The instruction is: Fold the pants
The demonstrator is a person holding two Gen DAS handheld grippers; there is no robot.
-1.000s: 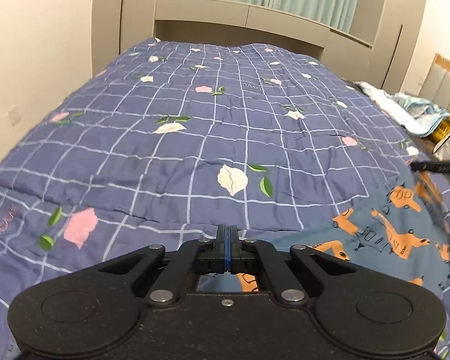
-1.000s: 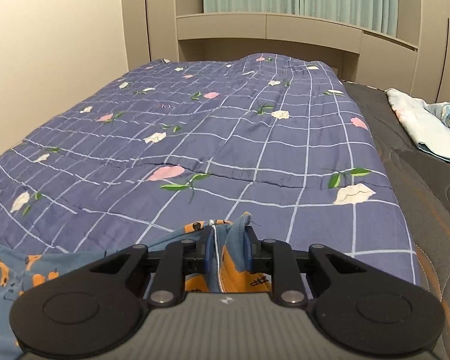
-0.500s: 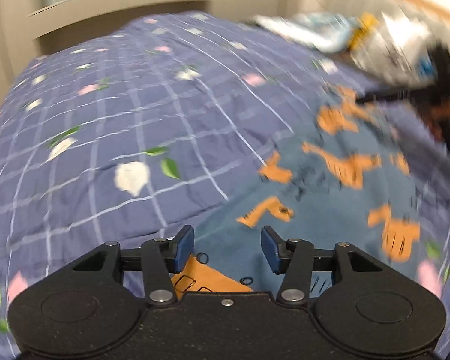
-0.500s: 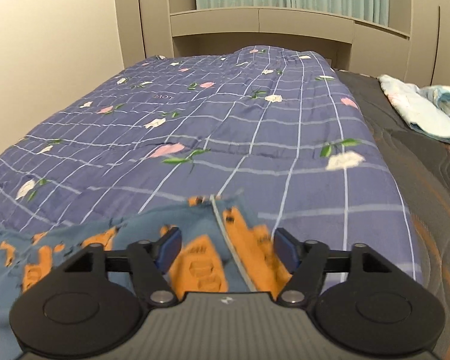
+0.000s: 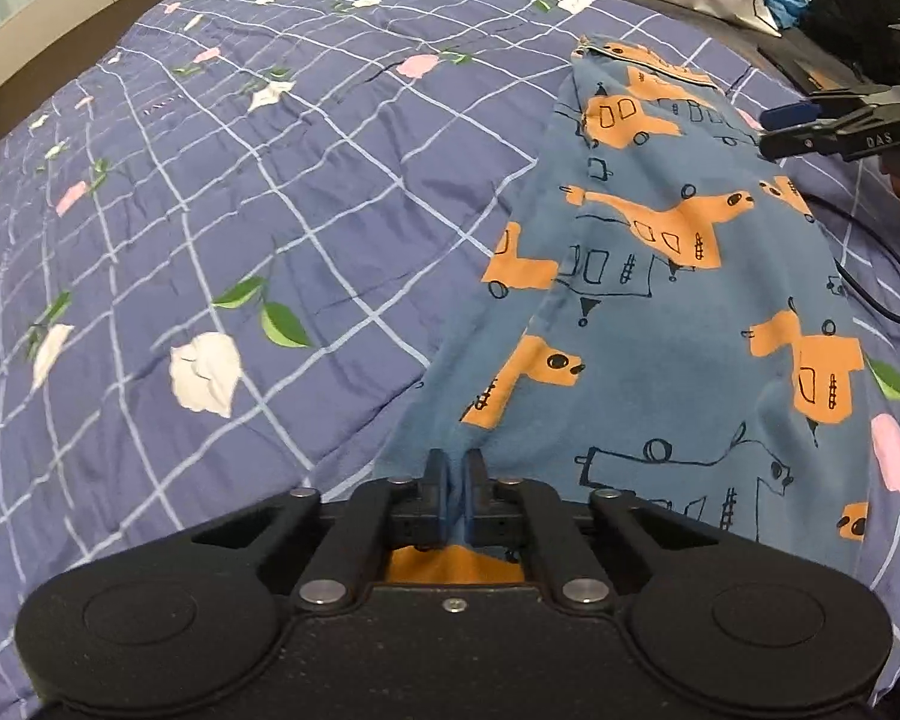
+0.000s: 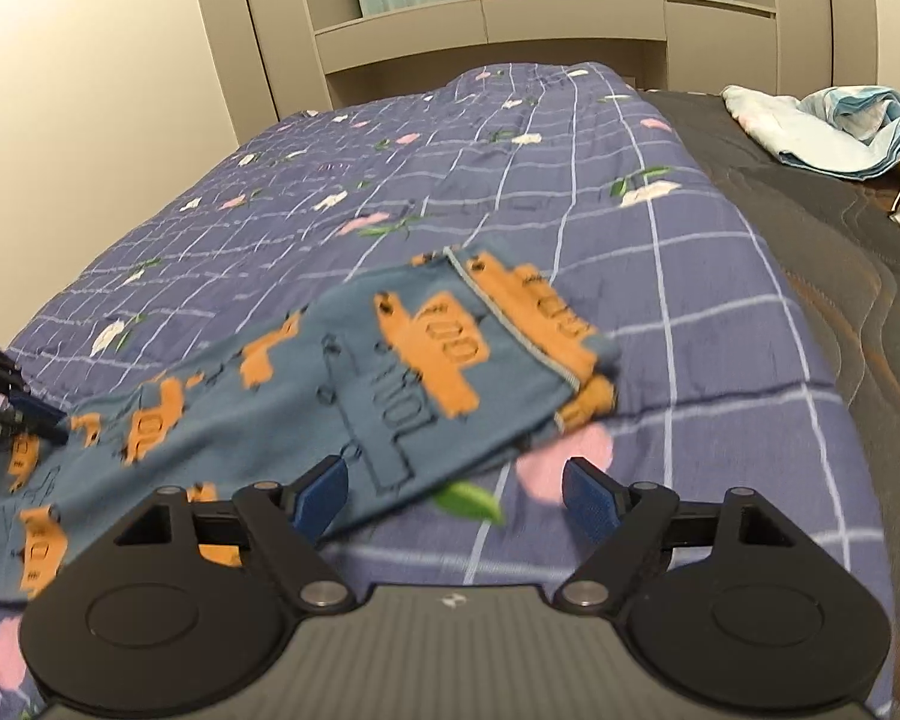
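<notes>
On the quilt [image 5: 270,210]: pants [image 5: 660,300] seemingly folded once, more folds left; left gripper [image 5: 455,474] clamping cloth, right gripper [image 6: 456,495] released.

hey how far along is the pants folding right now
Early on. Done: the pants lie stretched out lengthwise on the quilt, apparently doubled leg over leg. In hand: the left gripper is shut on the fabric at the near end, while the right gripper is open, holding nothing, near the other end. Left: folding the pants end to end into a compact stack.
</notes>
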